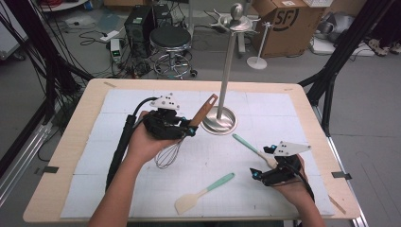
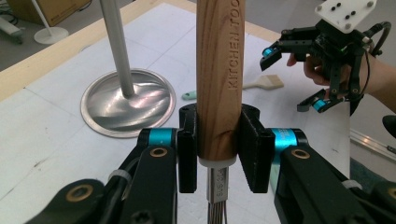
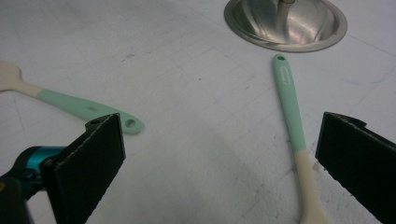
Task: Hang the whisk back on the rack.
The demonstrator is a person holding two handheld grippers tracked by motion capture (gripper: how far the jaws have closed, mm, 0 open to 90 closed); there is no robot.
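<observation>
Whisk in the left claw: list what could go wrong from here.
1. The claw grips the whisk low on its wooden handle, near the wires; the long handle above could tilt or slip.
2. The stand is close beside it; a swing of the handle might knock the pole.
3. The wire head hangs near the mat and could snag.

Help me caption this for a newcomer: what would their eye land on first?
Probably the whisk, lifted off the mat near its middle, its wooden handle clamped in the left gripper. Just behind it rises the tall metal stand on its round dish base. Nearer the person, two mint-handled spatulas lie flat, and the right gripper hovers open over one.
</observation>
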